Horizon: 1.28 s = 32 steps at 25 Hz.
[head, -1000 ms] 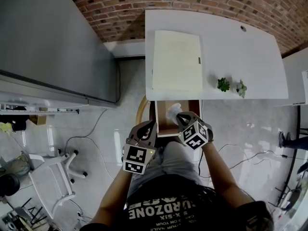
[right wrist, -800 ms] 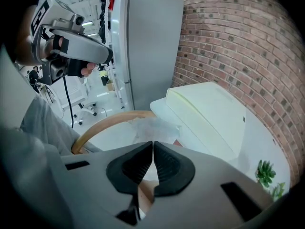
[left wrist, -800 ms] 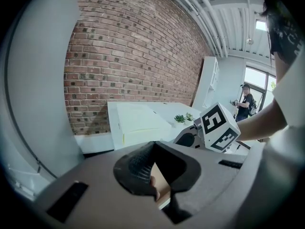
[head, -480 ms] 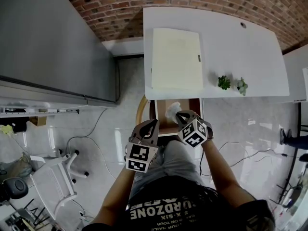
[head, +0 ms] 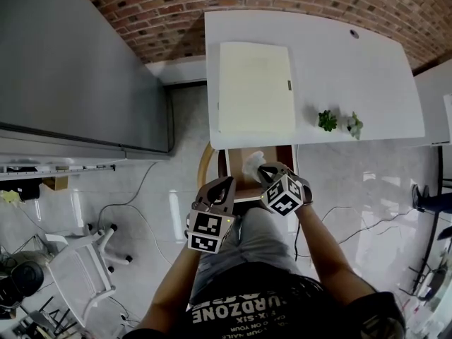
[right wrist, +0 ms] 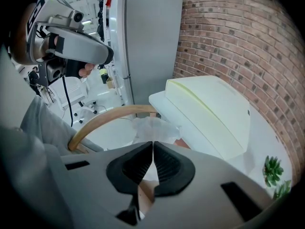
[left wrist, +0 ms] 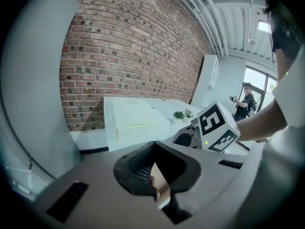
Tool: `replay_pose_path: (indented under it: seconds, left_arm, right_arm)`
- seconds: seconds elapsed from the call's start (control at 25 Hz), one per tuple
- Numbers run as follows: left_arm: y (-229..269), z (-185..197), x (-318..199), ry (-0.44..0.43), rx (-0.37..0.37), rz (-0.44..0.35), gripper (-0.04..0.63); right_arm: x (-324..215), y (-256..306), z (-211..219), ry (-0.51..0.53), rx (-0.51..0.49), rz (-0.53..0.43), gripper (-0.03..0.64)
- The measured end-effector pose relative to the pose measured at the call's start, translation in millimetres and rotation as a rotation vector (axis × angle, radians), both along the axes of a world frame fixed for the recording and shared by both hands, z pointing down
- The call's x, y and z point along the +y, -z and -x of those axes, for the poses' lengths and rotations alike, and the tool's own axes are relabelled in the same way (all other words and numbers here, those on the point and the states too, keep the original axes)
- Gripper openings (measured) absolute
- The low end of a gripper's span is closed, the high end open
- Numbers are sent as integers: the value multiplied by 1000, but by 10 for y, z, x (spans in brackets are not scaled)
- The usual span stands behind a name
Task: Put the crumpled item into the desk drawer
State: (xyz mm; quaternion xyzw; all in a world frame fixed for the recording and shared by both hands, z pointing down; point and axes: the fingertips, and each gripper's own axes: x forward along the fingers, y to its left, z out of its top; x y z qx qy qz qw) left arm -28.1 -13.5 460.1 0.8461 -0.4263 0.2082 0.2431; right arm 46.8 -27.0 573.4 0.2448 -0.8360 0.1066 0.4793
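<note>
The crumpled item [head: 253, 162], a white wad of thin wrinkled sheet, lies in the open desk drawer [head: 284, 155], whose inside is brown. The drawer sticks out from under the white desk [head: 339, 69]. My right gripper [head: 263, 169] hangs over the drawer with its jaws closed on the near edge of the wad. In the right gripper view the crumpled item [right wrist: 152, 129] bulges just beyond the tips of that gripper [right wrist: 152, 143]. My left gripper [head: 224, 183] is shut with nothing in it, by the drawer's left front corner. A strip of the drawer [left wrist: 159, 180] shows past its jaws.
A pale yellow flat box [head: 254, 87] lies on the desk, with two small plants [head: 327, 121] to its right. A curved wooden chair back [head: 205, 164] stands left of the drawer. A grey cabinet [head: 78, 62] fills the left, brick wall behind. A person [left wrist: 245, 106] stands far off.
Both grippers keep their places at the drawer and stay closed. Only the head camera has drifted a little, so the desk sits slightly further left in view.
</note>
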Motion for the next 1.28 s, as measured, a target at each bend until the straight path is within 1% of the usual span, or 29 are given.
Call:
replay_pose_path:
  seconds: [0.8,1.28]
  left_arm:
    - [-348,-40,-17,0,-2,27,3]
    - [-522,-43,-27,4,3,59,3]
  right_arm:
    - [-35,-322,-70,14,37,30,6]
    - [-44,-551,-97,4,50,59,6]
